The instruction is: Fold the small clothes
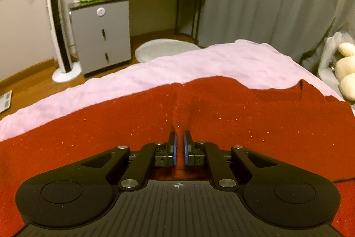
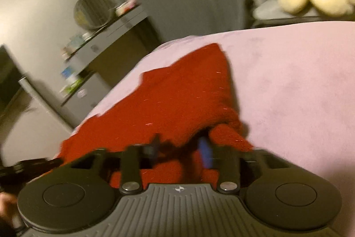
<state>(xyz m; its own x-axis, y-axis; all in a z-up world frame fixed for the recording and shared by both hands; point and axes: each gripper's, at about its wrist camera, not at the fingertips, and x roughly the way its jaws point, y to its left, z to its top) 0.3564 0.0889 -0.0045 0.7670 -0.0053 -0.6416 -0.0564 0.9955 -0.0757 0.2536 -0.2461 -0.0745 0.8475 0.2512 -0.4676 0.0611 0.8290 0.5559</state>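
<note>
Seemingly mid-fold, the left gripper (image 1: 180,149) pinches a ridge of the red knit garment (image 1: 244,121) on the pink bedspread (image 1: 199,63); the right gripper (image 2: 182,153) is blurred, its jaws' state unclear. Carry both edges level.

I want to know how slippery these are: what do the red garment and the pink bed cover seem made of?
Red garment: apparently a fuzzy knit, with a matte nap and tiny glinting specks. Pink bed cover: probably plush fleece or velvet, with a soft, mottled pile.
</note>
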